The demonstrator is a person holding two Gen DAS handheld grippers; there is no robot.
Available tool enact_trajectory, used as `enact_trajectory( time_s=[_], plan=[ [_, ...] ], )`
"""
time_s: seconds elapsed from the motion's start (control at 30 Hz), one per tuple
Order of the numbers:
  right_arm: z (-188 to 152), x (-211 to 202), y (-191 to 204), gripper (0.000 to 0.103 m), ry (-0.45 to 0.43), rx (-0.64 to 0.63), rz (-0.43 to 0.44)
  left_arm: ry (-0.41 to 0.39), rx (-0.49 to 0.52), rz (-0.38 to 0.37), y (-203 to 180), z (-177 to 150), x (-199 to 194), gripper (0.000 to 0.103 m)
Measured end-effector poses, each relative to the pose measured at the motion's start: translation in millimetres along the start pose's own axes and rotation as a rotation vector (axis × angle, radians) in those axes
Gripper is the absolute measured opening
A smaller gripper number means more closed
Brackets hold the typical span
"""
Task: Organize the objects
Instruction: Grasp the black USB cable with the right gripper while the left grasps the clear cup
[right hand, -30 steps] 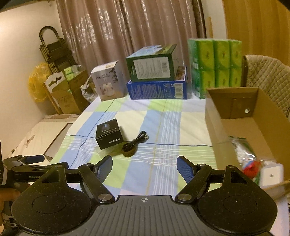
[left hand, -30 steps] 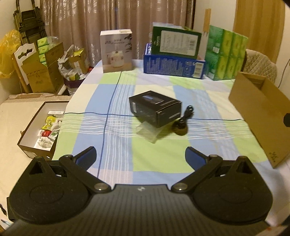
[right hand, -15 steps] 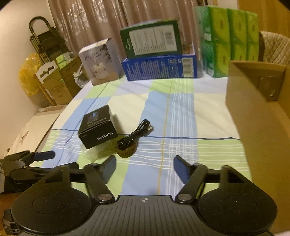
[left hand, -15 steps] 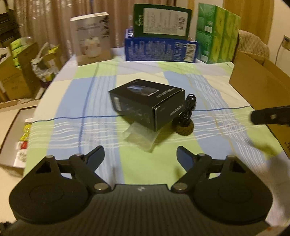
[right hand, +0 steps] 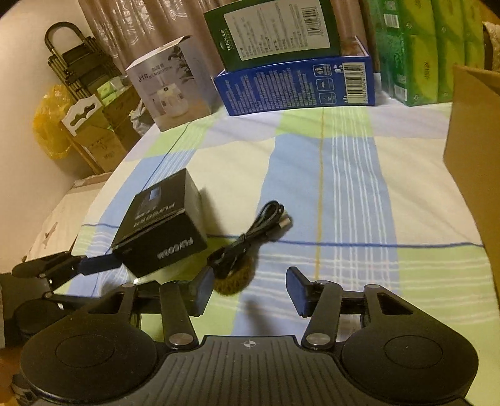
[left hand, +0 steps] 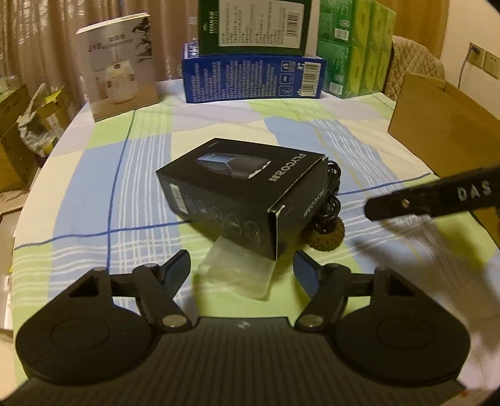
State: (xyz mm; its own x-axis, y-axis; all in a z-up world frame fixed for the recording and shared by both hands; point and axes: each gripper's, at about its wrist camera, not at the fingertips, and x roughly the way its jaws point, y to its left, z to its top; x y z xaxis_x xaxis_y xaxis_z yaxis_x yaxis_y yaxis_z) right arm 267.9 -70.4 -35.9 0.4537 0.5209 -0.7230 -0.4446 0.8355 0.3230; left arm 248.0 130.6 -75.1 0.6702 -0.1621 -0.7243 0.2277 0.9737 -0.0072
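A black product box (left hand: 243, 193) lies on the checked tablecloth; it also shows in the right wrist view (right hand: 162, 231). A clear plastic piece (left hand: 237, 271) lies at its near side. A coiled black cable (right hand: 253, 234) rests on a brown knitted coaster (right hand: 232, 279) right of the box. My left gripper (left hand: 242, 270) is open, just short of the box and plastic piece. My right gripper (right hand: 248, 289) is open, just short of the coaster. One finger of the right gripper (left hand: 431, 196) shows in the left wrist view.
An open cardboard box (left hand: 450, 125) stands at the table's right edge. At the back stand a white box (left hand: 118, 65), a blue box (left hand: 253, 75) with a green box (left hand: 256, 25) on top, and green packs (left hand: 353, 47). Cartons (right hand: 93, 131) stand on the floor left.
Both grippers have moved forward and lower toward the black box and the coaster, which now look much larger. The right gripper has come further into the left wrist view.
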Motion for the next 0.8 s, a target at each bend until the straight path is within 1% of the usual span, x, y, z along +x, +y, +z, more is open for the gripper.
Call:
enact_trajectory(
  time_s=[0.1,0.17,0.37,0.53,0.57,0.63,0.67,0.7,0.8],
  plan=[
    [5.7,11.2,-2.3,0.049,0.005,0.014,0.002,0.01,0.017,-0.004,-0.5,1.6,6.7,0.062],
    [8.6,19.6,-1.2,0.049,0.013,0.017,0.002,0.017,0.024,0.001,0.0,2.1,10.3,0.056],
    [13.1,39.1,3.2,0.049,0.024,0.021,0.005,0.031,-0.001,-0.017,-1.5,3.2,9.4,0.055],
    [15.8,50.5,3.2,0.049,0.023,0.029,-0.009,0.036,-0.025,-0.015,-5.5,1.7,6.2,0.055],
    [16.7,53.2,3.0,0.048,0.024,0.031,-0.009,0.036,-0.035,-0.016,-5.9,1.6,6.1,0.055],
    [17.2,56.5,2.5,0.04,0.024,0.027,-0.002,0.037,-0.037,-0.015,-8.9,0.9,5.6,0.055],
    [17.6,57.0,2.8,0.025,0.025,0.027,0.003,0.04,-0.029,-0.01,-12.0,0.0,5.5,0.055],
    [17.3,56.4,2.5,0.022,0.027,0.027,0.005,0.04,-0.023,-0.004,-15.0,-0.8,5.0,0.055],
    [16.3,50.7,2.9,0.019,0.037,0.017,-0.003,0.044,-0.02,0.002,-23.0,-4.4,2.1,0.055]
  ],
)
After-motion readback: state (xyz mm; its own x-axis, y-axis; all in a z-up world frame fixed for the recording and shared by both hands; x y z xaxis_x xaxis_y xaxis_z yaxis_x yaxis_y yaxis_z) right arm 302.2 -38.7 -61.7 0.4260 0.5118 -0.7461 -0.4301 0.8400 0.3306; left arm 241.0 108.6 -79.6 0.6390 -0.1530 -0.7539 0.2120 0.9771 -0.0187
